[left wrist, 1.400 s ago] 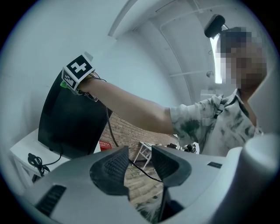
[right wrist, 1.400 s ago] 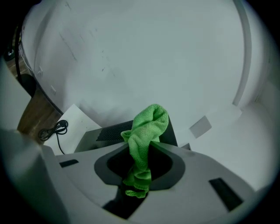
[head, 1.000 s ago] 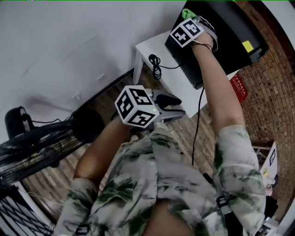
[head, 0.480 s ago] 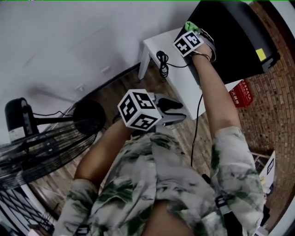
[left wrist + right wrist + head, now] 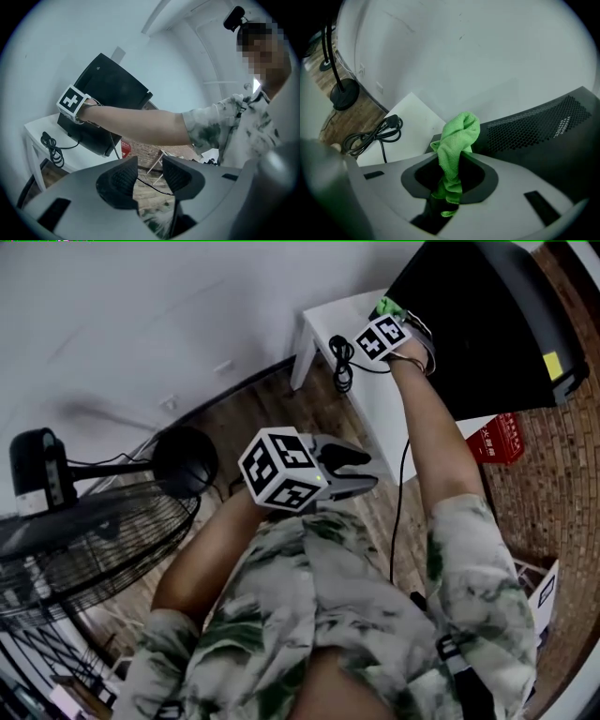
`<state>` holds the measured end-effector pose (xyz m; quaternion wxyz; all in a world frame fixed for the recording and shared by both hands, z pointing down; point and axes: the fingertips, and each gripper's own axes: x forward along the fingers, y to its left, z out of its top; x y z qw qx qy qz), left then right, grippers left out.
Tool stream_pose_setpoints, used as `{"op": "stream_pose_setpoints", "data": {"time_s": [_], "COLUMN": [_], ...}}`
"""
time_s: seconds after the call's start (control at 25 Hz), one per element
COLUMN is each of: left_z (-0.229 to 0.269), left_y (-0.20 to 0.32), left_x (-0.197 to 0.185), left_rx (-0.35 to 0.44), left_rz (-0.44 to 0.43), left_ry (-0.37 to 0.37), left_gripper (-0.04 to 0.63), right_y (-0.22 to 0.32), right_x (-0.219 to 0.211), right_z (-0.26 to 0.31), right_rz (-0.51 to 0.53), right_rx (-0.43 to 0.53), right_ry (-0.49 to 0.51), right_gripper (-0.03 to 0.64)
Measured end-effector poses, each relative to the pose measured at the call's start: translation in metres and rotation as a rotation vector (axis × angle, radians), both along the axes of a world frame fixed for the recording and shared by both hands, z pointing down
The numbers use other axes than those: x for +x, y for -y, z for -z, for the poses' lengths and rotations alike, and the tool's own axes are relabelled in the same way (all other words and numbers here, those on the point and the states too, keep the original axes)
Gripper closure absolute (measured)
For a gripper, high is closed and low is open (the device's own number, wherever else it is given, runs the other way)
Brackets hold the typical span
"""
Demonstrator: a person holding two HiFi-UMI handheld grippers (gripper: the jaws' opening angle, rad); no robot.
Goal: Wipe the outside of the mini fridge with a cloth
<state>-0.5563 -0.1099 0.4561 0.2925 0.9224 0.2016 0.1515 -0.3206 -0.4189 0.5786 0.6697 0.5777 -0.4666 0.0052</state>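
The black mini fridge (image 5: 487, 324) stands on a white table (image 5: 375, 409) against the wall. My right gripper (image 5: 389, 315) is at the fridge's left side, low near the table, shut on a green cloth (image 5: 385, 305). In the right gripper view, the cloth (image 5: 459, 133) sticks up from my shut right gripper (image 5: 450, 180) beside the fridge's perforated panel (image 5: 543, 126). My left gripper (image 5: 352, 470) is held near my chest, away from the fridge. In the left gripper view, my left gripper (image 5: 150, 164) is open with a narrow gap and holds nothing.
A coiled black power cord (image 5: 339, 357) lies on the table beside the fridge. A standing fan (image 5: 84, 540) with a round base (image 5: 185, 460) is at the left on the wooden floor. A red object (image 5: 497, 439) sits by the brick wall below the table.
The right gripper with the cloth has slid down the fridge's side, closer to the table and cord. The left gripper stays near my chest. The head view has shifted.
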Motion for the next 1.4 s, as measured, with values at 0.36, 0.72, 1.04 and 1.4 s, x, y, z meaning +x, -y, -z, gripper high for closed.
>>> {"op": "stream_pose_setpoints", "data": {"time_s": [0.36,0.72,1.04,1.4], "left_z": [-0.017,-0.025,-0.029,-0.025], "left_y": [0.012,0.020,0.017,-0.013], "left_x": [0.005,0.008,0.005,-0.003], "left_rx": [-0.022,-0.037,-0.057,-0.054], "left_rz": [0.058,0.094,0.105,0.074], "left_ry": [0.035,0.050,0.047,0.028], "left_gripper": [0.420,0.420,0.420,0.420], "right_y": [0.004,0.002,-0.012,-0.044], "right_x": [0.005,0.005,-0.001,-0.026], "right_z": [-0.063,-0.107,-0.125,-0.082], "right_rz": [-0.031,-0.044,-0.054,-0.080], "right_rx": [-0.079,-0.143,-0.149,0.010], "right_ry": [0.056,0.118,0.212,0.379], "right_gripper": [0.512,0.512,0.512,0.512]}}
